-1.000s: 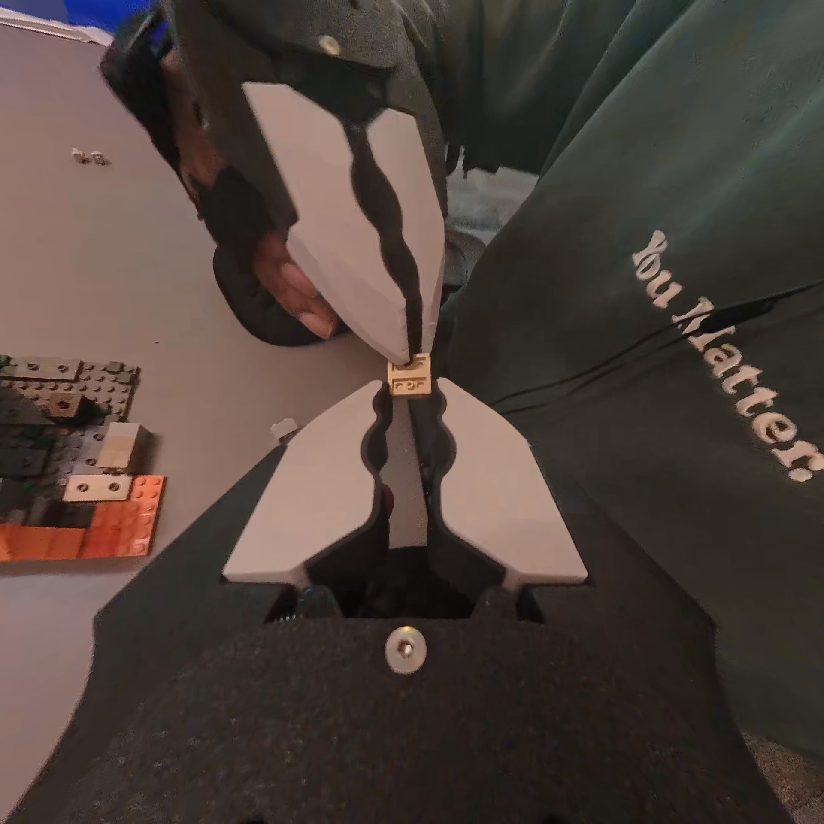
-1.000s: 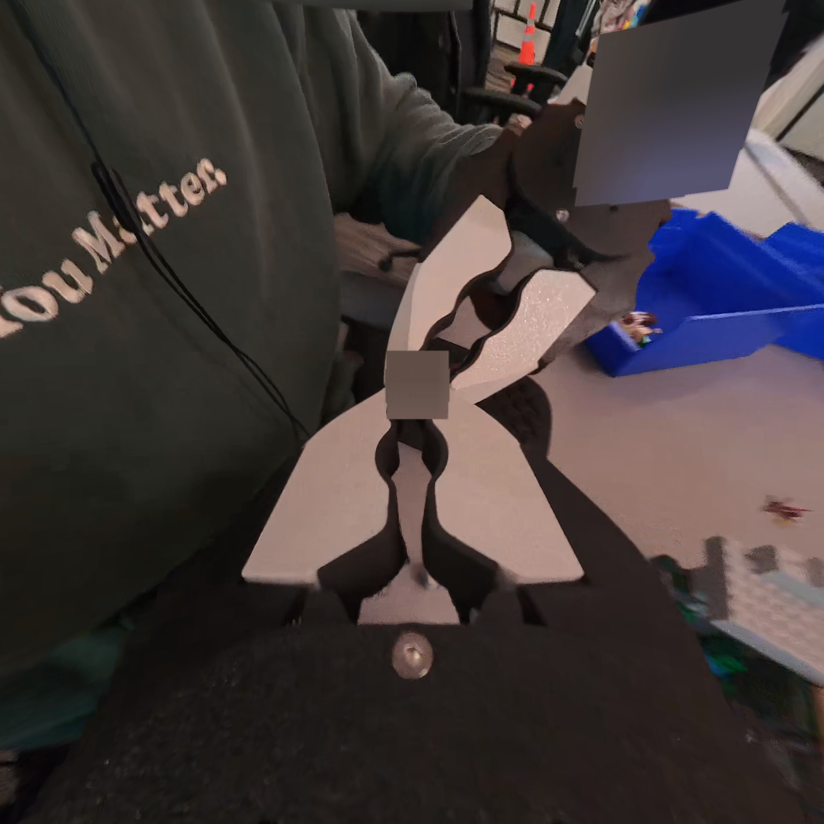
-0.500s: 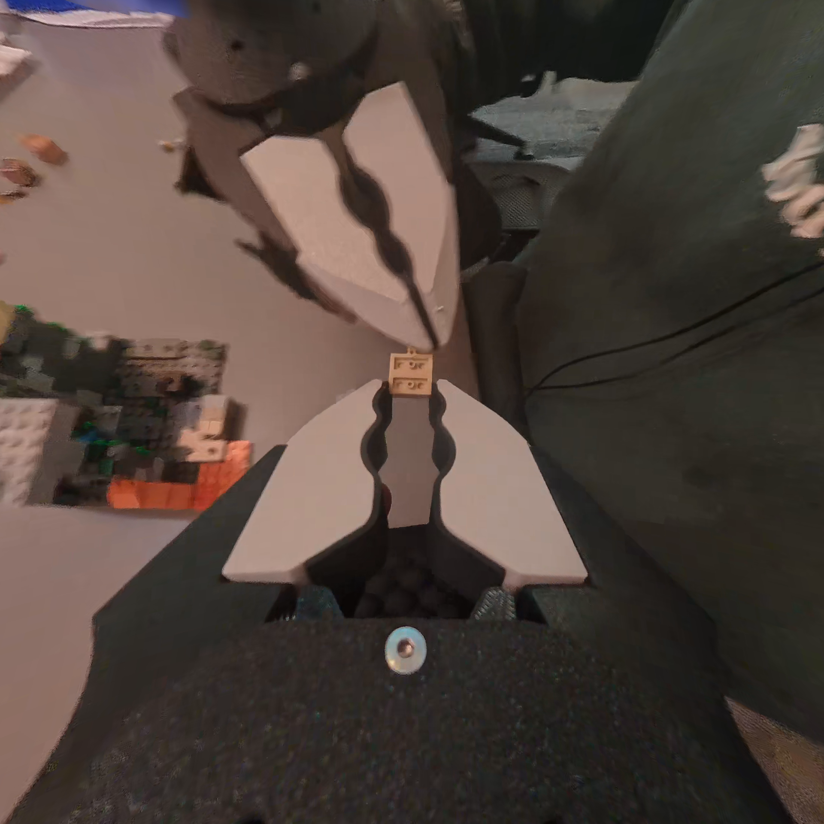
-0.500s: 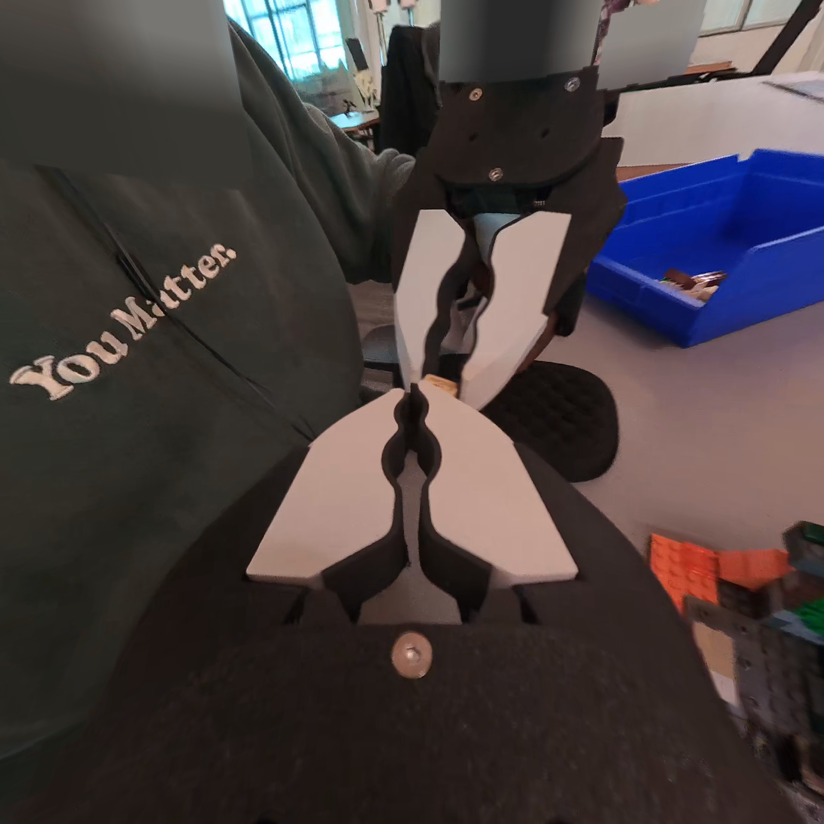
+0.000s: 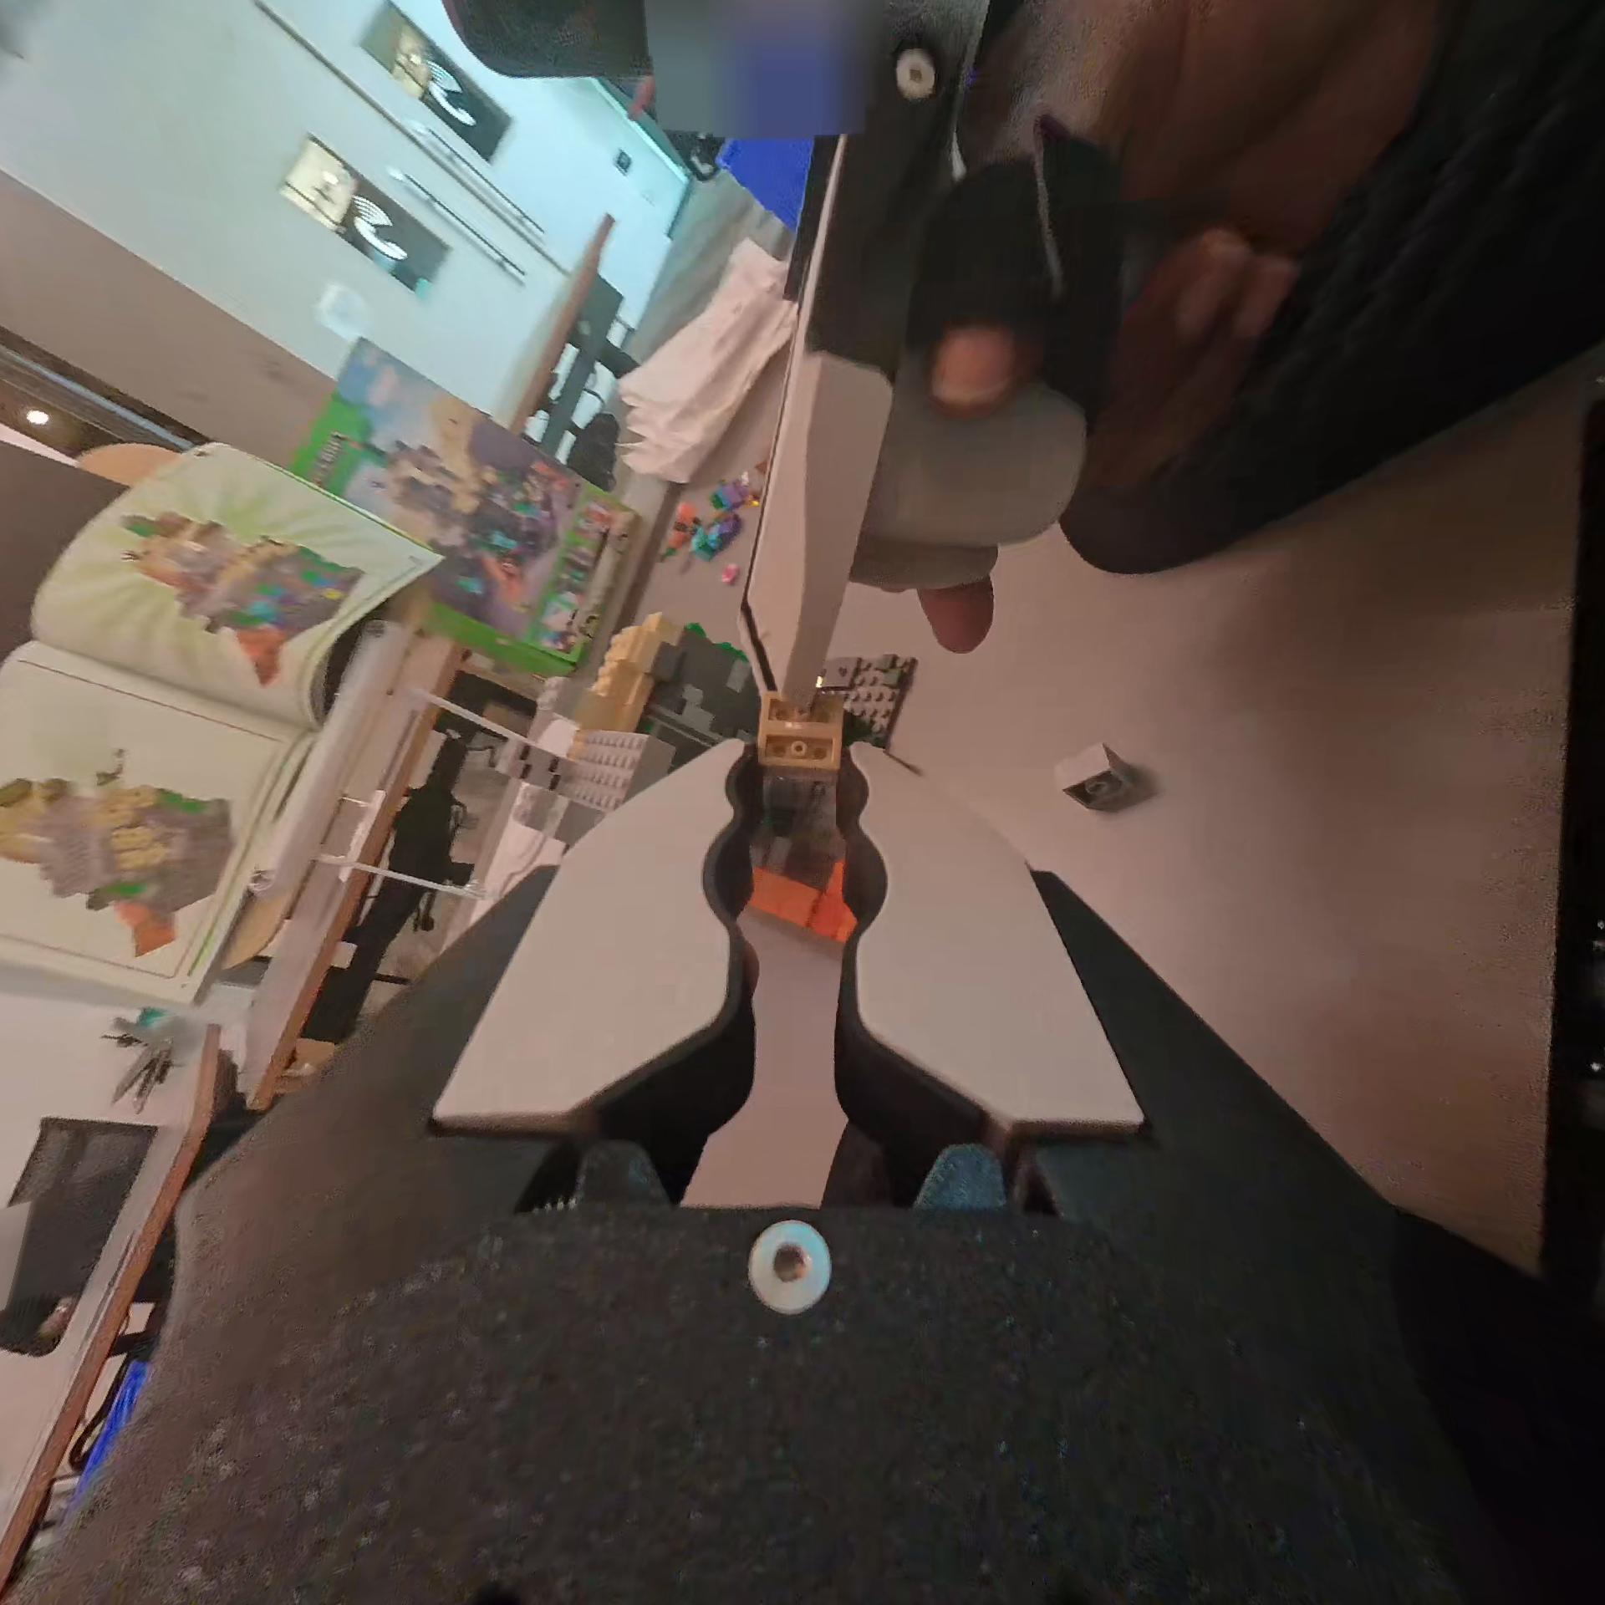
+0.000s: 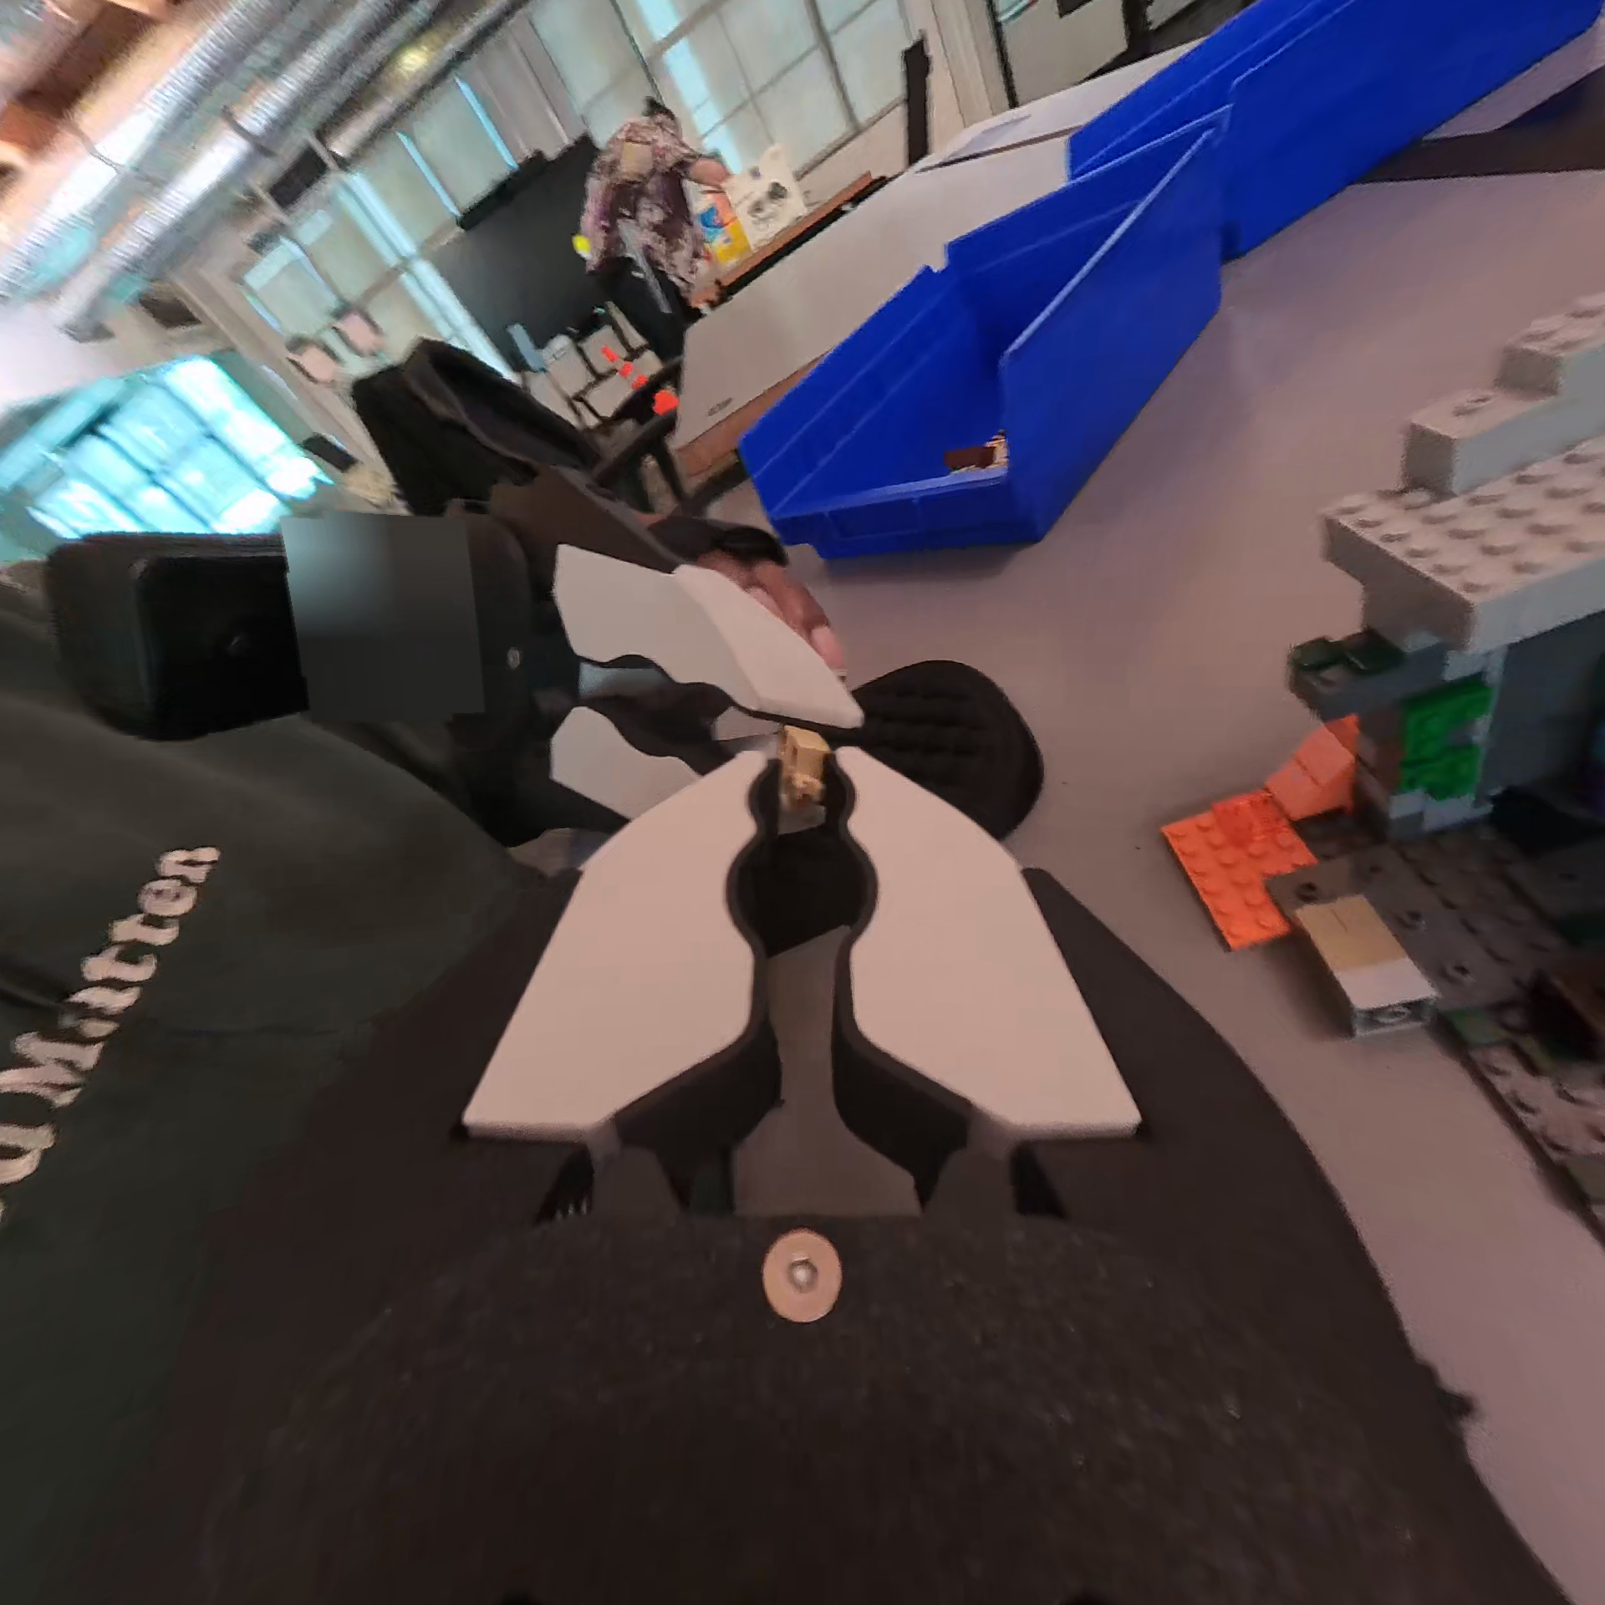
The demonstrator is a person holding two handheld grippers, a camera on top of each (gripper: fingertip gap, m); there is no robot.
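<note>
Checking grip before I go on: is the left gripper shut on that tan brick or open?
Shut on it. The left gripper has the tan brick pinched between its fingertips; the right gripper clamps the same brick.

Dim and warm-toned over the grey table [image 5: 1303, 782] in the left wrist view; brighter and cooler in the right. Daylight through far windows [image 6: 174, 452], blown to cyan glare. Strong wide-angle bending at the edges. Motion blur on the ceiling [image 6: 130, 130] and background; near foreground soft.
</note>
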